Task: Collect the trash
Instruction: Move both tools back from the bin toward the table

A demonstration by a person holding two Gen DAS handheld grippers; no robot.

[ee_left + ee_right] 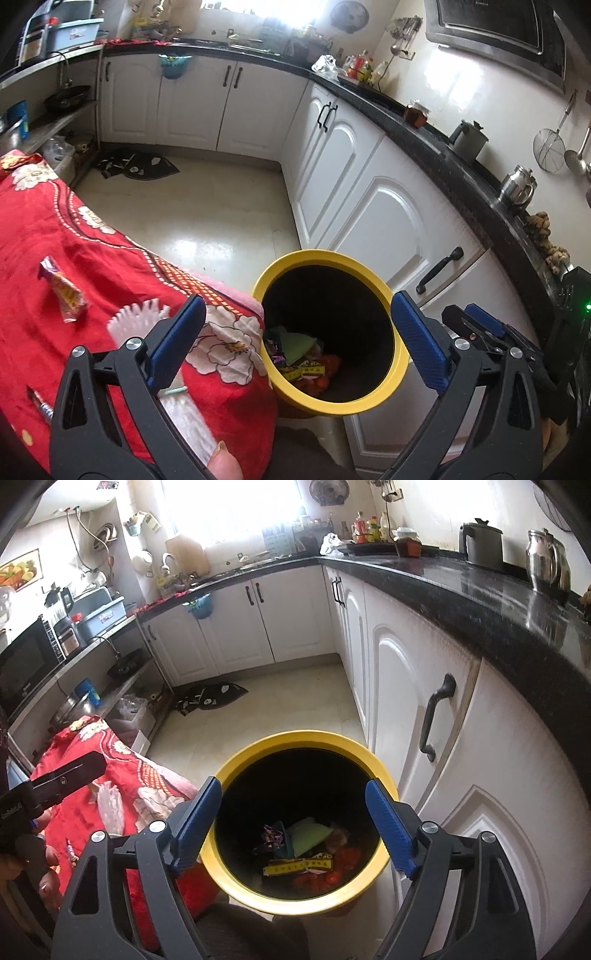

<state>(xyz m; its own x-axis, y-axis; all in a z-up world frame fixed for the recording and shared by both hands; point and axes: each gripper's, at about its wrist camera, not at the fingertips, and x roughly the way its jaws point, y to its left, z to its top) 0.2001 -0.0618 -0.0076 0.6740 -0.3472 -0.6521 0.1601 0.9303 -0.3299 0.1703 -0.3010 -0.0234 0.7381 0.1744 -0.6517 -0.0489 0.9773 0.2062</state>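
Both the left gripper [295,339] and right gripper [293,823] hang with jaws released and empty over the round yellow-rimmed black bin [384,775], where wrappers already lie. Next, I judge, comes the orange snack wrapper [64,291] on the red floral cloth [92,251]. White cabinet doors [413,686] crowd the bin's right; the floor beyond is open.
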